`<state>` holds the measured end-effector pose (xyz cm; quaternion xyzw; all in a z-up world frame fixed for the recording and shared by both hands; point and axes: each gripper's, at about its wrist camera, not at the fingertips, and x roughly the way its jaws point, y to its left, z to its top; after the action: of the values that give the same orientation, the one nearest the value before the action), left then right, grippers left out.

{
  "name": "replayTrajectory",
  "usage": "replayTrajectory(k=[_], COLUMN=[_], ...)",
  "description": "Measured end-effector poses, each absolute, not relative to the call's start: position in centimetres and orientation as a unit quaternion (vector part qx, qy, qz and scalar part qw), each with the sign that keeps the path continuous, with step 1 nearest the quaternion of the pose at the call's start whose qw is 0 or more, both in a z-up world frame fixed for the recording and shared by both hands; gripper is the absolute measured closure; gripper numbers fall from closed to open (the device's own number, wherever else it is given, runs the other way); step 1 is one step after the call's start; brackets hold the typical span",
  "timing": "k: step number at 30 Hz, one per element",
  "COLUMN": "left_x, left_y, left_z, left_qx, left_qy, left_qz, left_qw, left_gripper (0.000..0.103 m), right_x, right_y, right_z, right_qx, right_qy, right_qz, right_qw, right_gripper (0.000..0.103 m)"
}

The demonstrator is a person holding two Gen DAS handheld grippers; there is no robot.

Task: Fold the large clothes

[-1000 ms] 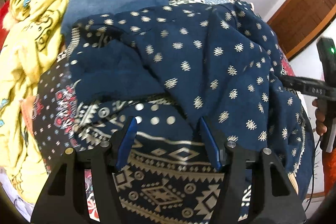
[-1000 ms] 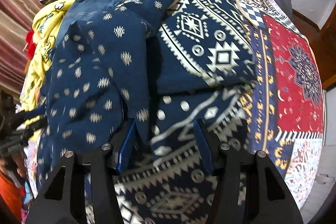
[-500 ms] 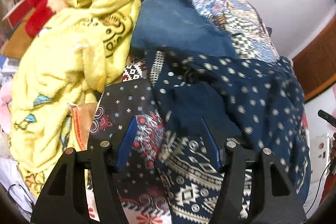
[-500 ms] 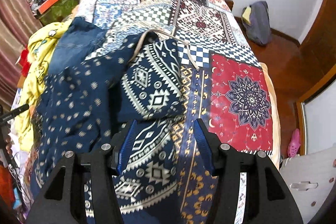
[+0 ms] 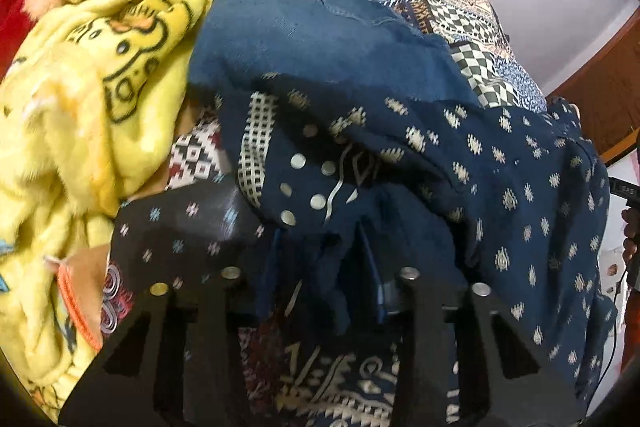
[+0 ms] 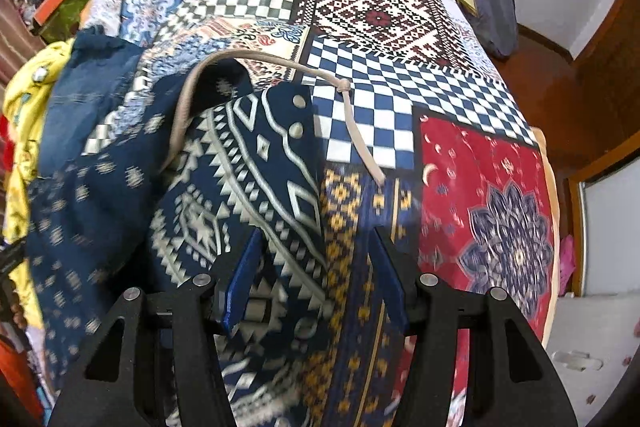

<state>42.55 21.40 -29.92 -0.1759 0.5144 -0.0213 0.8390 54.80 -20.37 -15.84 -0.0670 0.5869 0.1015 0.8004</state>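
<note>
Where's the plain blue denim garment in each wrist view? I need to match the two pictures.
Left wrist view: the denim garment fills the upper centre, between the yellow blanket on its left and the navy patterned garment below and right.
Right wrist view: it lies at the left edge, partly under that navy garment.
Shared landmark: the patchwork bedspread's checkered patch.

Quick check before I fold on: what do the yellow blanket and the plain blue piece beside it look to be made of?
Yellow blanket: looks like plush fleece, with a fuzzy matte nap, soft thick folds and printed cartoon outlines. Plain blue piece: likely denim, going by its flat woven surface, faded blue tone and visible stitched seams.
</note>
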Motion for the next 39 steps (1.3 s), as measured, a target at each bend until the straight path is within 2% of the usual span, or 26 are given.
replayTrajectory(k=[3, 7, 8, 10, 13, 15, 17, 23, 28, 39], left_x=[42.8, 42.6, 42.6, 42.1, 41.5, 41.5, 41.8, 44.2, 47.8, 56.0], left_y=[21.0, 19.7, 19.1, 17.8, 16.6, 16.2, 15.7, 15.0, 15.0, 17.1], left_z=[-29.7, -28.5, -28.1, -26.5, -23.9, -22.4, -20.8, -16.7, -16.1, -24.9], left_qx=[-0.159, -0.112, -0.094, -0.056, -0.026, -0.012, -0.001, 0.009, 0.012, -0.006], left_qy=[0.502, 0.490, 0.484, 0.464, 0.433, 0.418, 0.402, 0.363, 0.360, 0.457], left_qz=[-0.005, 0.029, 0.033, 0.035, 0.030, 0.030, 0.025, 0.022, 0.022, 0.038], left_qw=[0.850, 0.864, 0.869, 0.883, 0.901, 0.908, 0.915, 0.932, 0.933, 0.889], left_gripper=[0.080, 0.094, 0.094, 0.095, 0.095, 0.096, 0.096, 0.096, 0.096, 0.095], right_x=[55.8, 56.4, 56.3, 55.9, 54.8, 53.9, 53.4, 52.9, 54.4, 57.8], right_y=[-20.1, -19.8, -19.5, -18.4, -16.6, -15.7, -15.5, -16.5, -16.7, -18.4], right_z=[-16.8, -17.0, -17.1, -17.4, -17.3, -16.8, -16.0, -12.5, -11.4, -15.1], right_qx=[-0.053, 0.018, 0.029, 0.008, -0.052, -0.084, -0.097, -0.081, -0.099, -0.085], right_qy=[0.591, 0.601, 0.602, 0.596, 0.570, 0.545, 0.527, 0.487, 0.468, 0.505], right_qz=[0.107, 0.132, 0.139, 0.130, 0.129, 0.120, 0.110, 0.108, 0.086, 0.080], right_qw=[0.798, 0.788, 0.786, 0.792, 0.810, 0.825, 0.837, 0.863, 0.874, 0.855], right_gripper=[0.051, 0.051, 0.048, 0.050, 0.065, 0.086, 0.089, 0.091, 0.091, 0.089])
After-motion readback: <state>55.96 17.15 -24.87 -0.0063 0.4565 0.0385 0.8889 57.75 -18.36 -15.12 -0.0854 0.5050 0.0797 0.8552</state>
